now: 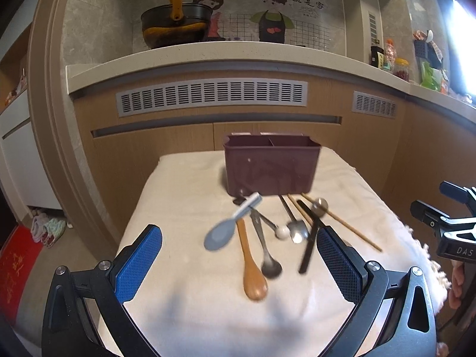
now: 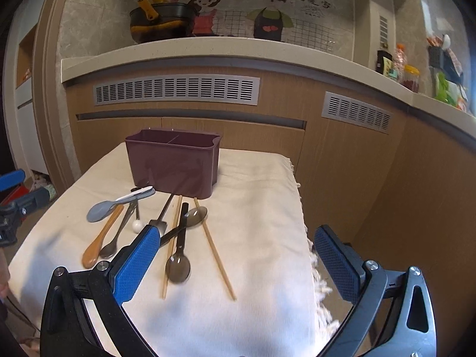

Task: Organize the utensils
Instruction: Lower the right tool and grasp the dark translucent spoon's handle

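Spoons (image 1: 255,255) and chopsticks (image 2: 214,250) scattered before the maroon caddy (image 1: 271,163)

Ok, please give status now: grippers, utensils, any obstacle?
Left gripper open, right gripper open, both empty. Utensils loose on cloth; holder looks empty. Path clear.

Matt maroon plastic utensil caddy (image 1: 272,166), woven cream cloth (image 1: 184,297) with frayed fringe, smooth glossy wooden spoon (image 1: 253,270), shiny metal spoon (image 1: 269,263), grey plastic spoon (image 1: 221,235), wooden chopsticks (image 2: 215,250), textured blue rubber pads (image 1: 139,264)
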A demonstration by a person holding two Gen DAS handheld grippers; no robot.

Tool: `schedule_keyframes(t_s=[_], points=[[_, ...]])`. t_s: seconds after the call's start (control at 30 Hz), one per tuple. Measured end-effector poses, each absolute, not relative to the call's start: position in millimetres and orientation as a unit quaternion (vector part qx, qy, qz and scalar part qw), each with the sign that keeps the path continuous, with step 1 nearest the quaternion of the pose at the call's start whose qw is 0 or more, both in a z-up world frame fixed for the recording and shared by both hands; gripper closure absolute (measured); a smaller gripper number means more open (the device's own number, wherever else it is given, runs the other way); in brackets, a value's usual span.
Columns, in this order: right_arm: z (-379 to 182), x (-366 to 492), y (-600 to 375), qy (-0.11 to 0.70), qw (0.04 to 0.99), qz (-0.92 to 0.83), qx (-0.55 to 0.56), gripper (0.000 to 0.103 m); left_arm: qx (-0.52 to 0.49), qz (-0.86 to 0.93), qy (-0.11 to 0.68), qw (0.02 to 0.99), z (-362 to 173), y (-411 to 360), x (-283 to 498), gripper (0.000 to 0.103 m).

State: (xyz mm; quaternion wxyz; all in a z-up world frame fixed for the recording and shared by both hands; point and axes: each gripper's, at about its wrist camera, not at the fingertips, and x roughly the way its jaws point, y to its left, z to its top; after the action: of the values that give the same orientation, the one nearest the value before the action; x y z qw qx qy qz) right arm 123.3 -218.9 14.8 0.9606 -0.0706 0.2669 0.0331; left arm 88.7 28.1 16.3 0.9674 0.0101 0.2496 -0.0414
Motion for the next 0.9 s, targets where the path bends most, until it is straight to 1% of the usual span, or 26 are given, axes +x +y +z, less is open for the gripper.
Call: schedule_keyframes(t_s=[0.27,0.5,0.6,0.67,0.77,0.83,0.9], points=[[-23,188,-200,0.331,0.935,0.065,-0.108,0.000,-0.017,-0.049,0.272,0.961,4,56,152,0.001],[-59,235,-180,0.401,0.911,0.069,-0.071,0.001,-0.048,0.016,0.268,0.962,-13,84,172,0.001],[-71,249,-162,0.410,0.907,0.058,-0.076,0.011,-0.050,0.053,0.272,0.959,-21,89,177,0.001],[-76,257,-154,0.416,0.905,0.051,-0.080,0.021,-0.062,0.049,0.286,0.955,-28,91,181,0.001],[-82,267,-145,0.422,0.901,0.041,-0.089,0.025,-0.067,0.035,0.309,0.948,-36,92,188,0.001],[-85,271,-143,0.425,0.900,0.038,-0.088,0.027,-0.062,0.036,0.313,0.947,-38,92,188,0.001],[-87,273,-143,0.430,0.898,0.038,-0.086,0.031,-0.063,0.034,0.314,0.947,-39,92,188,0.001]])
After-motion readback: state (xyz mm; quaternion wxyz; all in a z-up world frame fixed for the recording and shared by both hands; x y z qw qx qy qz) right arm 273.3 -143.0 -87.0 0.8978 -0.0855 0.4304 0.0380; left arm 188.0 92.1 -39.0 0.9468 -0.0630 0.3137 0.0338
